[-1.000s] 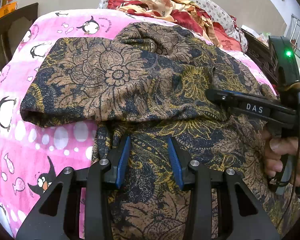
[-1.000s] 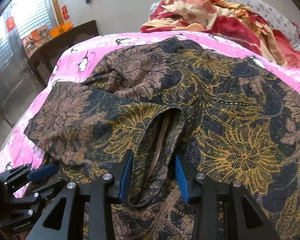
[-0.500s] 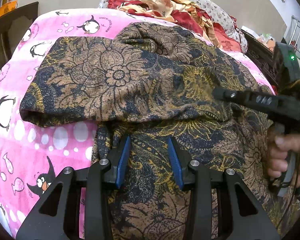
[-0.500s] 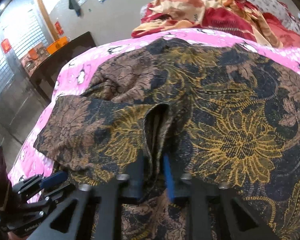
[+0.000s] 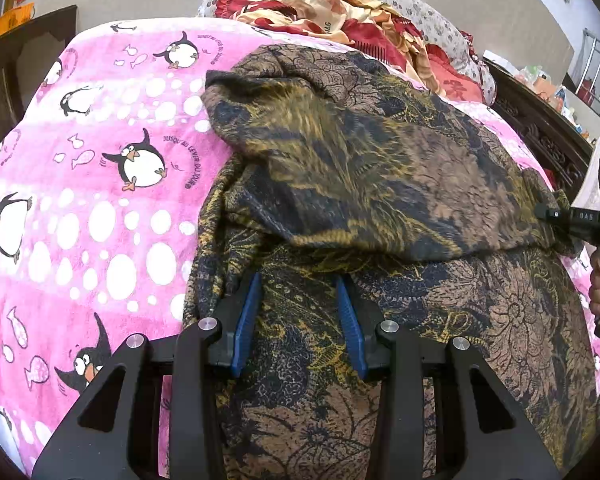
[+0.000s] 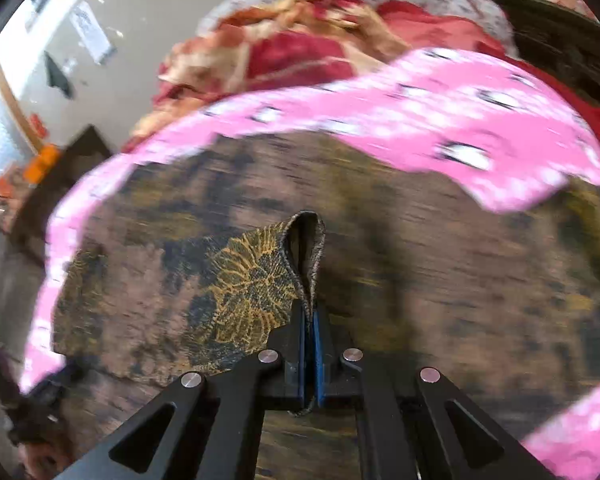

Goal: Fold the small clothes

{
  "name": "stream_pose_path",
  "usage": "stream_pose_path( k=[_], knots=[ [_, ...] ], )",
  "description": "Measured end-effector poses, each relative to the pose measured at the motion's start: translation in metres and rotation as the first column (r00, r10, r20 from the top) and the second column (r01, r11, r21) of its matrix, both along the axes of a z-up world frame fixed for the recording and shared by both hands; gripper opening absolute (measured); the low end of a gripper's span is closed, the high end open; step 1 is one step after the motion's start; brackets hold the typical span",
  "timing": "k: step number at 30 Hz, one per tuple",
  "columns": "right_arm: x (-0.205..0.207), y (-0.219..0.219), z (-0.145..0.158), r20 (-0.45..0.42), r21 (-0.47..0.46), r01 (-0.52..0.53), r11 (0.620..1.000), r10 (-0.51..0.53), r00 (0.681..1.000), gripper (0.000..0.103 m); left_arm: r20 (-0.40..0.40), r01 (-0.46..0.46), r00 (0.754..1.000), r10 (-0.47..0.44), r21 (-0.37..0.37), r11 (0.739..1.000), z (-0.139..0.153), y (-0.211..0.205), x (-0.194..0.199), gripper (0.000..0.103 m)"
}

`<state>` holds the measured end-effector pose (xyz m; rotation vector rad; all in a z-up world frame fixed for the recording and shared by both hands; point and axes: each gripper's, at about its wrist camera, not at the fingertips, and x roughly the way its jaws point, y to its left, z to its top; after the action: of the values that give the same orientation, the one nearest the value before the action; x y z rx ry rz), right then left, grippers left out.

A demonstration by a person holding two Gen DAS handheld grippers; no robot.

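Right gripper (image 6: 309, 320) is clenched on a pinched ridge of the patterned garment (image 6: 236, 280), the fold of cloth standing up between the blue pads; that pinch looks meant to carry one side of the garment over the rest. Right view is motion-blurred, so the far edge is hard to read. Left gripper (image 5: 300, 312) has its jaws part-way apart, pads straddling the near end of the garment (image 5: 380, 184) and resting on it; no cloth is visibly pinched, likely just pinning that end so it doesn't drag. The garment lies on the pink penguin blanket (image 5: 100, 184), one flap doubled over the middle and lifted toward the right. A red quilt pile (image 5: 340, 8) sits beyond, well apart.
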<state>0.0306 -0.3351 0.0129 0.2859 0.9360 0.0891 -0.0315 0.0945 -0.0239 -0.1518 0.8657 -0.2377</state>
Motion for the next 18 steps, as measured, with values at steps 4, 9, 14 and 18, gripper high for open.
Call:
stream_pose_path(
  k=[4,9,14,18],
  knots=[
    [-0.002,0.004,-0.004,-0.026,-0.043,-0.009,0.999,0.008,1.000,0.003,-0.001,0.000,1.000,0.000,-0.003,1.000,0.000,0.000,0.000,0.038],
    [0.001,0.000,-0.005,-0.044,-0.048,0.021,0.999,-0.024,0.999,0.003,-0.001,0.000,1.000,0.000,-0.002,1.000,0.000,0.000,0.000,0.038],
    [0.009,-0.001,-0.008,-0.072,-0.075,0.009,0.997,-0.015,0.997,0.003,-0.005,0.006,1.000,-0.006,-0.001,1.000,0.005,0.001,-0.001,0.038],
    [-0.005,-0.009,0.023,0.021,-0.081,0.047,0.996,-0.046,0.999,0.014,0.051,-0.048,0.998,0.048,0.013,0.999,0.035,0.013,-0.011,0.038]
  ],
)
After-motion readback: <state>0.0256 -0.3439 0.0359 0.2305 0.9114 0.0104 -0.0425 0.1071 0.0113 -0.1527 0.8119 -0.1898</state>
